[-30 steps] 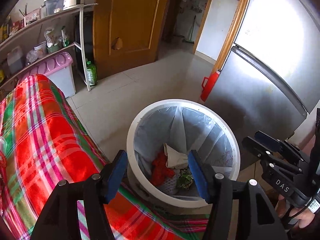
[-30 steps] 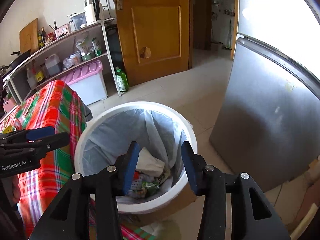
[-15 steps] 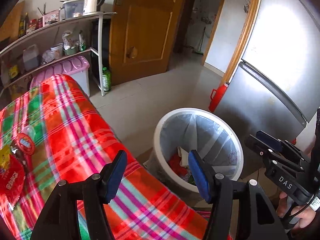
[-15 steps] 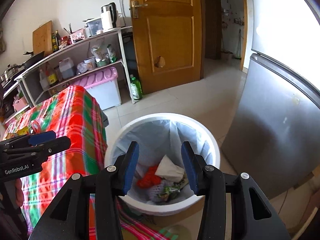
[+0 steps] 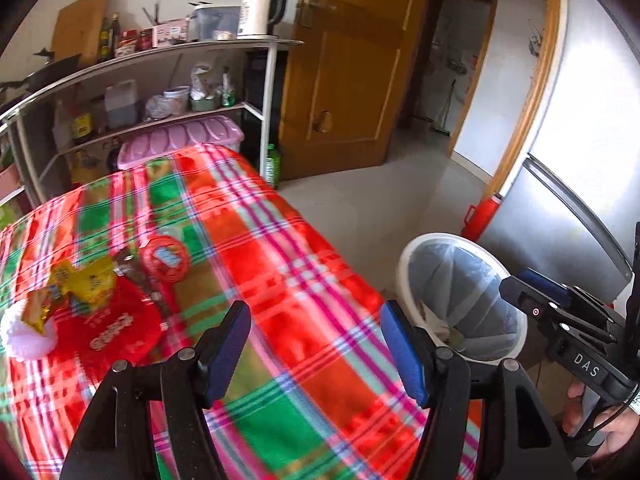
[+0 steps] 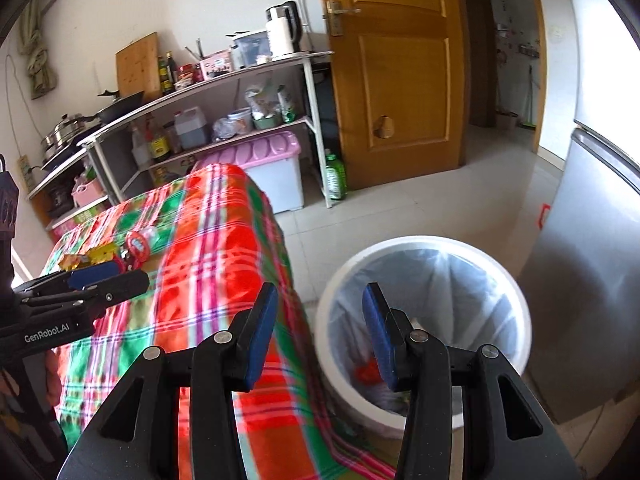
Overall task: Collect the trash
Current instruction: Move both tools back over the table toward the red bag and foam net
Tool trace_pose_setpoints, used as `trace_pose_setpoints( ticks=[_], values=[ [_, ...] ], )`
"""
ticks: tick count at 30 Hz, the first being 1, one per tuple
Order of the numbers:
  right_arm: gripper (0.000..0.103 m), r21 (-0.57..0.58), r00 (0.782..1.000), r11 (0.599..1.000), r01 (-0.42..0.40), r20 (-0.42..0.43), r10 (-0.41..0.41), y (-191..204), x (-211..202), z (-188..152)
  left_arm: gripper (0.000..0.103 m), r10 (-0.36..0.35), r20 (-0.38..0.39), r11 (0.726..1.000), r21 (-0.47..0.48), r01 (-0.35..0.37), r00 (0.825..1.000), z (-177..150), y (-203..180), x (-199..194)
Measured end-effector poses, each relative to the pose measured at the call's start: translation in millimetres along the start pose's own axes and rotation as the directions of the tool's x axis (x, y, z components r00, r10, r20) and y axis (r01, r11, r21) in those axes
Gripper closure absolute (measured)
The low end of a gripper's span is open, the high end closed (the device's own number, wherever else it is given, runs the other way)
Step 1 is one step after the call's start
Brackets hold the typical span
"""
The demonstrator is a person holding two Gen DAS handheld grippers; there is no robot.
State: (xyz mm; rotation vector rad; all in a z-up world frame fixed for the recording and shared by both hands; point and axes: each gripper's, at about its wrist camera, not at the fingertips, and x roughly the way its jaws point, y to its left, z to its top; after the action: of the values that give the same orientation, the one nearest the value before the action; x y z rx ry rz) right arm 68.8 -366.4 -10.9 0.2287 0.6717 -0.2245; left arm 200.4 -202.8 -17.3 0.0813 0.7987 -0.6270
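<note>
While both tongs, left tongs (image 5: 314, 350) and right tongs (image 6: 320, 330), are gaping empty, wrappers (image 5: 86, 304) are waiting on the desk (image 5: 280, 264) beside the bin (image 6: 424, 248)

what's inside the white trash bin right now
The white trash bin holds a pale liner bag with some trash at the bottom: something red and crumpled paper. The right gripper covers the rest.
</note>
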Motion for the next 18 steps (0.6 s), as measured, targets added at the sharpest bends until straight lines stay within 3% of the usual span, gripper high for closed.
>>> trace_pose_setpoints(
  ticks=[14, 18],
  values=[
    [0.057, -0.07, 0.989, 0.988, -0.139, -0.057, 0.135, 72, 34, 6, 0.035, 0.136, 0.035, 0.987, -0.093, -0.132, 0.99, -15, 83, -36],
    [0.045, -0.101, 0.981, 0.978, -0.184, -0.087, 0.175, 98, 47, 6, 0.033, 0.191, 0.037, 0.975, -0.124, -0.185, 0.981, -20, 110, -47]
  ],
)
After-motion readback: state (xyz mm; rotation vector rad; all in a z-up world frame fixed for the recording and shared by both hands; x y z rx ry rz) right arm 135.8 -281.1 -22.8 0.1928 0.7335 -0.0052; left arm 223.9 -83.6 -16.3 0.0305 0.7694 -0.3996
